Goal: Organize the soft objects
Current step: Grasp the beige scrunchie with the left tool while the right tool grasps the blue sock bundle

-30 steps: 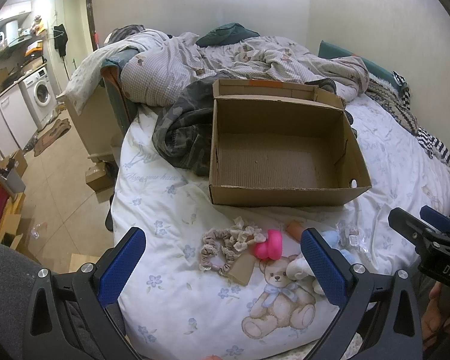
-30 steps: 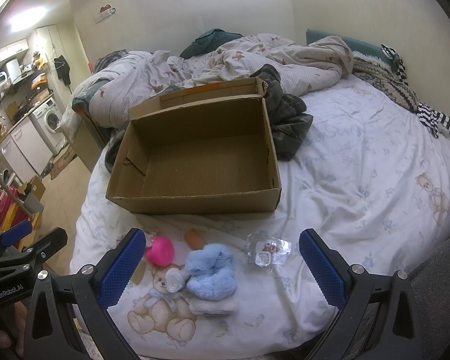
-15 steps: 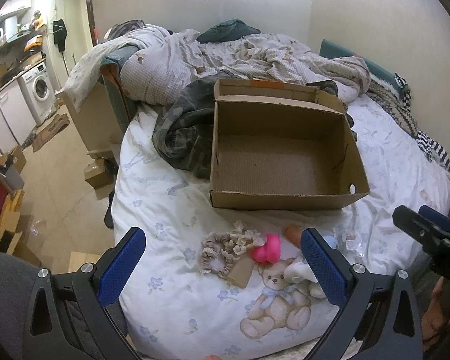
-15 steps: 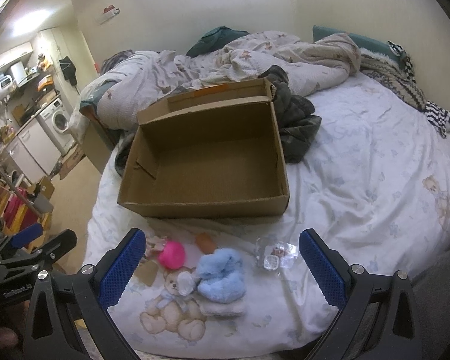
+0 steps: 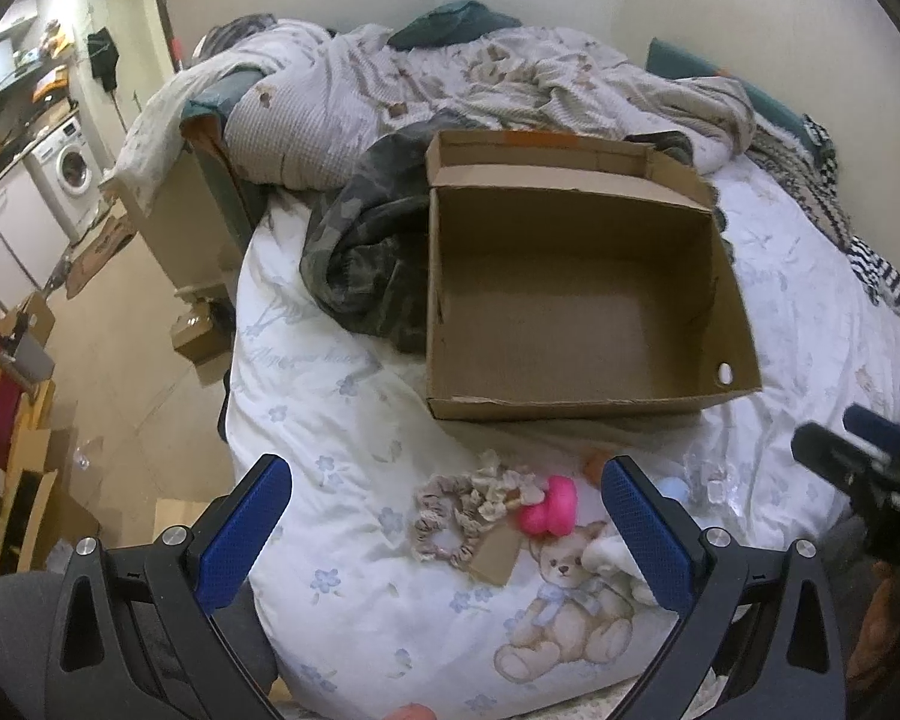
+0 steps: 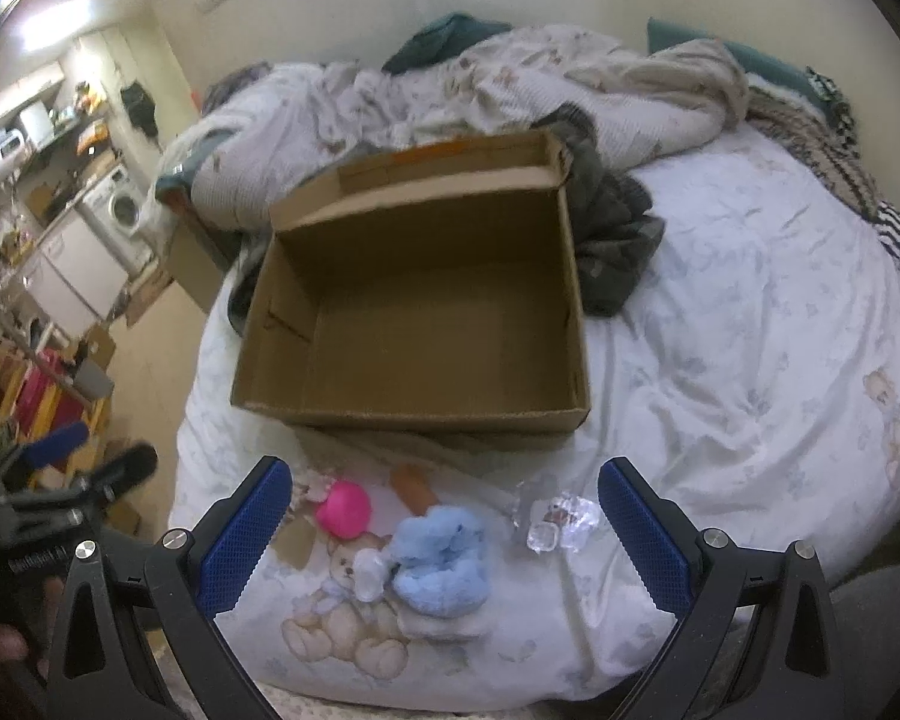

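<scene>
White bedding printed with small flowers and teddy bears fills both views, with a rumpled duvet heaped along the far wall and a kitchen corner with a washing machine off to my left. On the bed sits an open cardboard box, its lid flap folded back and its inside bare; a dark camouflage garment lies bunched against its far-left side.

Between the box and me the soft things lie in a loose cluster on the sheet — a beige scrunchie bundle on a brown card, a bright pink squishy piece just beside it, a small orange-brown item near the box's front wall, a fluffy blue plush resting on a folded white cloth, and a crinkled clear plastic packet to its right. None of them is in the box.

My left gripper hovers above the scrunchie end of the cluster, its blue pads spread wide and holding nothing. My right gripper hangs over the blue plush, also gaping wide and empty — each tong shows at the edge of the other's view.
</scene>
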Tool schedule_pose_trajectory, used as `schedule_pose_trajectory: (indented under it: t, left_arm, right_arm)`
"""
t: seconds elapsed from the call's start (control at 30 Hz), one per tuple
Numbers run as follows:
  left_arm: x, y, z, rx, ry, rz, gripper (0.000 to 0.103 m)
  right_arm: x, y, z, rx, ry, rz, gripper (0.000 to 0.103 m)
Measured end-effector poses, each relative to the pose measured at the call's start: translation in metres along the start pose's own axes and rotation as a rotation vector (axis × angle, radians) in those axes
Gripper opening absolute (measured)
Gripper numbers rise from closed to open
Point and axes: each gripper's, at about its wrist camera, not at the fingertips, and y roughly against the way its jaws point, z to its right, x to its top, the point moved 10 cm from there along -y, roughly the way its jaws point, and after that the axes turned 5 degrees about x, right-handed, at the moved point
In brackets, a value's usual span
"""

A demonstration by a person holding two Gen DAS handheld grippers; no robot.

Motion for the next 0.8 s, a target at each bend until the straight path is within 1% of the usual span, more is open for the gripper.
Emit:
schedule_pose_trajectory:
  t: [0.07,0.17,0.27,0.3,0.4,0.47,0.5,0.53,0.63,0.7,0.73,0.77,0.8]
  left_arm:
    - [0.001,-0.008,-0.004,0.012,0.004,-0.02,0.103]
    - [-0.001,-0.022,-0.011,0.014,0.026,-0.077,0.103]
    - [-0.005,-0.038,-0.021,0.026,0.054,-0.133,0.103]
    - [-0.006,-0.044,-0.024,0.03,0.06,-0.153,0.103]
    - [-0.018,-0.066,-0.029,0.011,0.081,-0.233,0.103]
    - [-0.028,-0.081,-0.029,-0.012,0.1,-0.287,0.101]
    - [-0.034,-0.091,-0.028,-0.025,0.106,-0.318,0.097]
    - [-0.04,-0.098,-0.028,-0.028,0.112,-0.348,0.089]
    - [-0.056,-0.125,-0.023,-0.052,0.124,-0.44,0.076]
    - [-0.067,-0.141,-0.021,-0.051,0.132,-0.489,0.068]
    - [-0.073,-0.148,-0.02,-0.056,0.135,-0.516,0.066]
    - [-0.078,-0.153,-0.016,-0.077,0.138,-0.54,0.063]
    - [-0.083,-0.157,-0.01,-0.111,0.138,-0.565,0.05]
  right_arm:
    - [-0.002,-0.007,0.002,0.003,-0.013,-0.019,0.103]
    - [-0.007,-0.016,0.006,0.01,-0.021,-0.049,0.103]
    - [-0.007,-0.022,0.011,-0.011,-0.006,-0.054,0.103]
    - [-0.007,-0.024,0.012,-0.006,-0.005,-0.062,0.103]
    - [-0.01,-0.033,0.021,0.016,-0.04,-0.087,0.103]
    - [-0.013,-0.04,0.022,0.058,-0.067,-0.105,0.103]
    - [-0.015,-0.043,0.024,0.071,-0.079,-0.112,0.103]
    - [-0.017,-0.046,0.025,0.075,-0.092,-0.117,0.103]
    - [-0.022,-0.053,0.029,0.095,-0.132,-0.128,0.103]
    - [-0.023,-0.057,0.032,0.105,-0.161,-0.132,0.103]
    - [-0.024,-0.058,0.035,0.105,-0.17,-0.135,0.103]
    - [-0.024,-0.059,0.036,0.103,-0.175,-0.138,0.103]
    - [-0.025,-0.061,0.038,0.102,-0.178,-0.143,0.103]
